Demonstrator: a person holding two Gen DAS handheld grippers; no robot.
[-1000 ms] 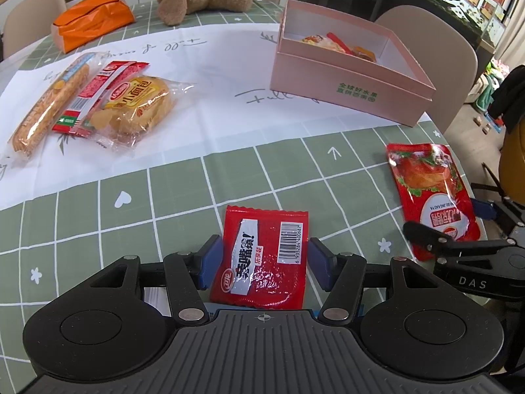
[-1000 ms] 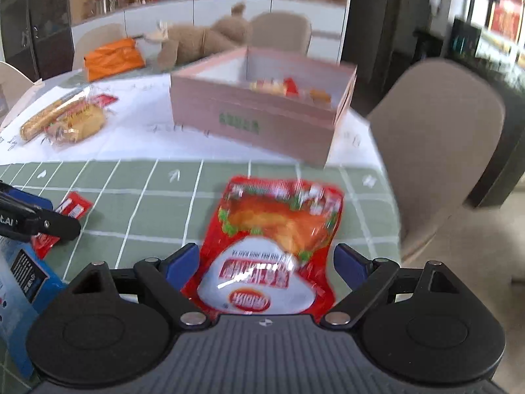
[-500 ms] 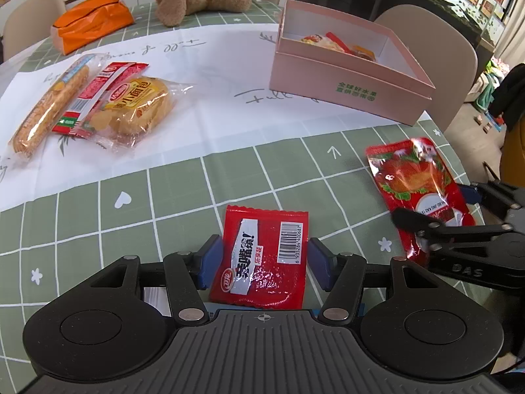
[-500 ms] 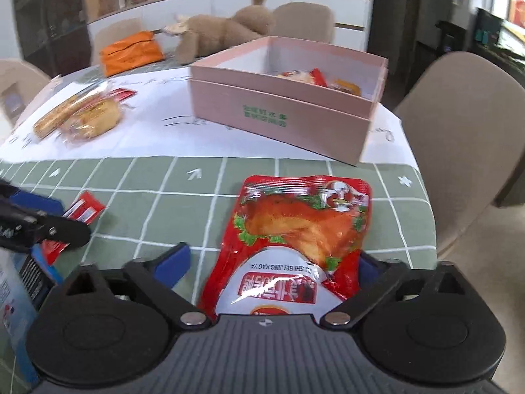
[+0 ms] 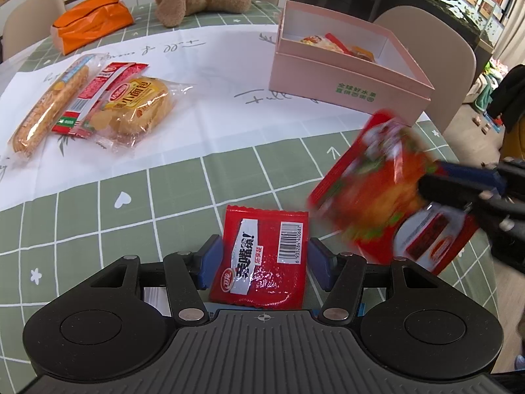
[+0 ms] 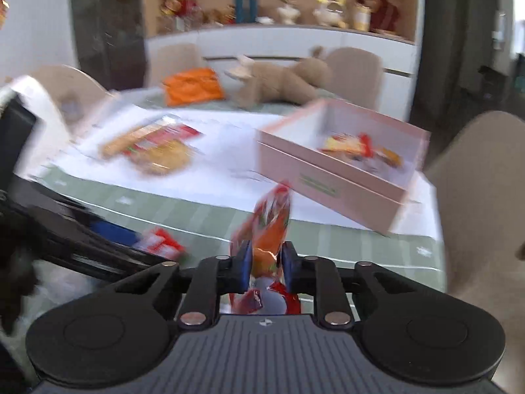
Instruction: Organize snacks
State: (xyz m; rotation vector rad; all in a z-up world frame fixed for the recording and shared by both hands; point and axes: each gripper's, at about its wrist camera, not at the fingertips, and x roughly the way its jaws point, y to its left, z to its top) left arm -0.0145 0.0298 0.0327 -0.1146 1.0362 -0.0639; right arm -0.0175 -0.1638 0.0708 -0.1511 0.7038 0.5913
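While my right gripper point(image 6: 265, 260) pinches the red chicken pouch point(image 6: 270, 226) clear of the green tablecloth point(image 5: 98, 210) — near the pink box point(image 5: 344, 82) — my left gripper point(image 5: 261, 262) stands spread around the small red sachet point(image 5: 262, 257).

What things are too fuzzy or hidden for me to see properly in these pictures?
- Red chicken-picture snack pouch: motion-smeared in both views, its print unreadable; pinched in the right gripper.
- Snacks inside the pink cardboard box: the front wall hides most in the left wrist view; blurred in the right.
- Small red sachet: its near edge is hidden behind the left gripper body.
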